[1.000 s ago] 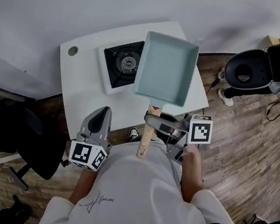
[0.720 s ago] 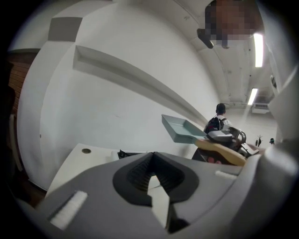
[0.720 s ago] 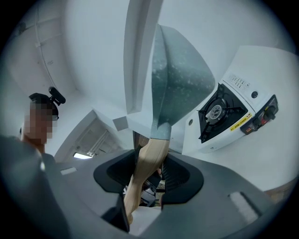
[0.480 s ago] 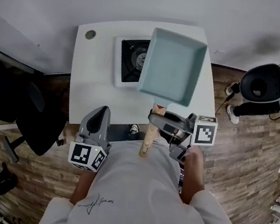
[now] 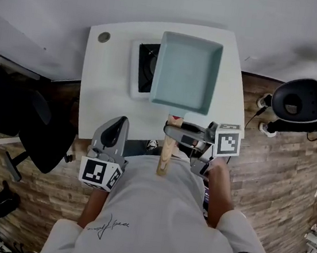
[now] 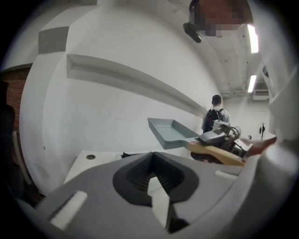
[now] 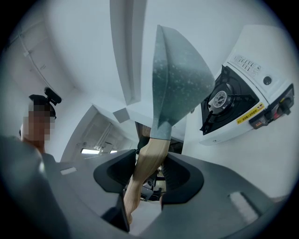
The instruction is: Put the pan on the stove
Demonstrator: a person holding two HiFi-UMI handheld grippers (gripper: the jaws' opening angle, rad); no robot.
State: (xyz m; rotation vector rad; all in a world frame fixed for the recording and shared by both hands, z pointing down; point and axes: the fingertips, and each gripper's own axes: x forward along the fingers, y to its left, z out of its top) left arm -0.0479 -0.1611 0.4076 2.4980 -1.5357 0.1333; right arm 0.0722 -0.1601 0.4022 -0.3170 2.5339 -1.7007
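A teal rectangular pan with a wooden handle hangs in the air over the white table. It covers most of the white single-burner stove, whose left part still shows. My right gripper is shut on the handle close to the pan. In the right gripper view the handle runs between the jaws, the pan is seen edge-on, and the stove lies to its right. My left gripper is held low by the table's near edge, shut with nothing in it.
A round cable hole sits at the table's far left corner. A black office chair stands left of the table. A black round appliance stands on the wooden floor to the right. A person with a backpack is far off.
The pan has moved left and now covers more of the stove's burner. The right gripper went with it. The left gripper has hardly moved.
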